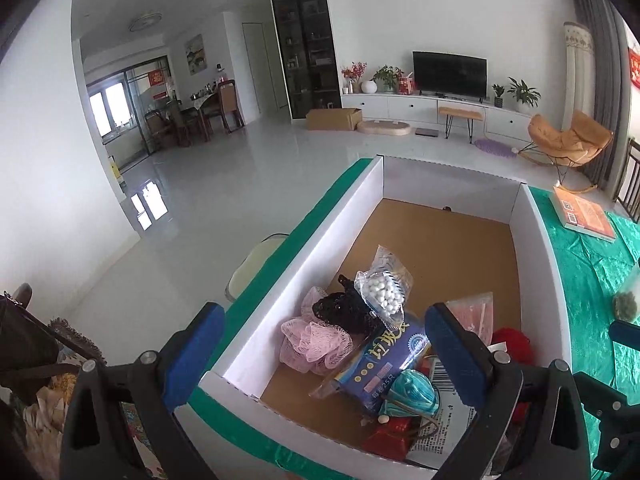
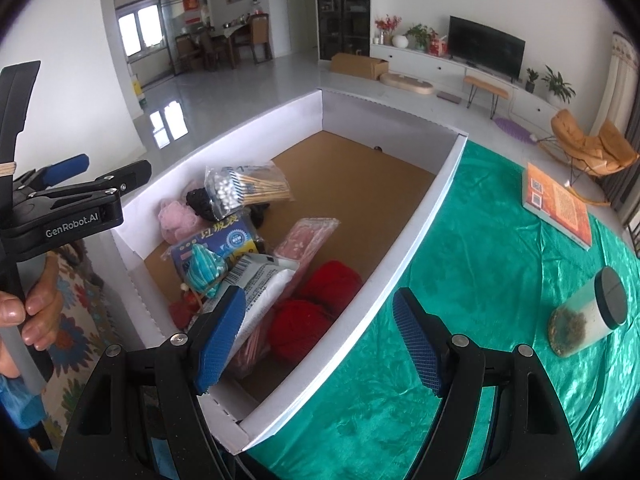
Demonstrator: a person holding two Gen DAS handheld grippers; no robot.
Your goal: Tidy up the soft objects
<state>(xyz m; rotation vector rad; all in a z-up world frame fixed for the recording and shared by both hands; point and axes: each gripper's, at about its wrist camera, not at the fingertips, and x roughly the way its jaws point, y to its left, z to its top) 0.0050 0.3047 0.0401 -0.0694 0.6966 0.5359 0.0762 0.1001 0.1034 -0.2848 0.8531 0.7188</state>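
While we read "GenRobot.AI" on the left tongs (image 2: 66,176), both stand released; right tongs (image 2: 320,344) straddle the box (image 2: 404,264) wall. Inside the box, the cotton swab bag (image 2: 248,190) lies lengthwise, sticks pointing toward the right wall.

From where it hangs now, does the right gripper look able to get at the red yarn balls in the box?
Probably yes: the right gripper is open above the box's near wall, and the red yarn balls lie uncovered on top just beyond.
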